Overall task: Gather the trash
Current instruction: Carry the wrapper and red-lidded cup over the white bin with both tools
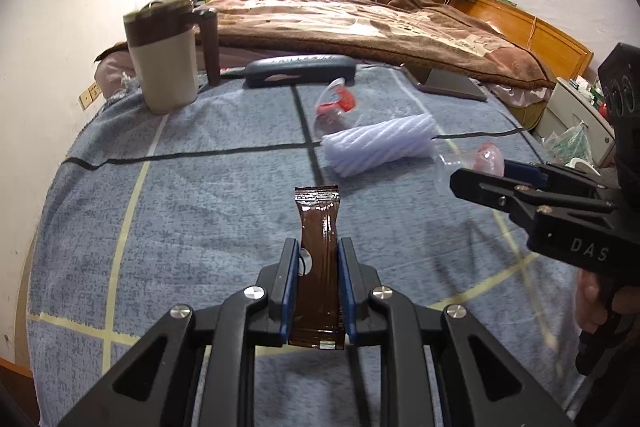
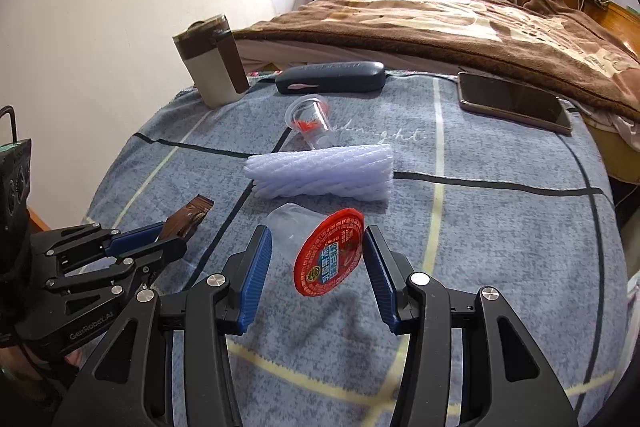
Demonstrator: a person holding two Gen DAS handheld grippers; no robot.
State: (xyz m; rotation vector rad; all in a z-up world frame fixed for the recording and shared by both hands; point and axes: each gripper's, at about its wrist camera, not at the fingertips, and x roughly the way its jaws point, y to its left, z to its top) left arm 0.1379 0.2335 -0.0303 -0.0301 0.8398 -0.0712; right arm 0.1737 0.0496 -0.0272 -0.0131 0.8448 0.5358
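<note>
Trash in both grips above the worktop: left hand-held gripper pinches a brown sachet; right hand-held gripper spans a clear cup by its red lid. That shallow hold could let the cup twist free.

On the table, a foam sleeve lies mid-surface, with a mug, case and phone along the far edge.

The left gripper tilts downward, its jaws clamped on a brown sachet. The right gripper (angled down likewise) grips a clear cup with a red lid between its jaws. Fingers curl round its handle.
</note>
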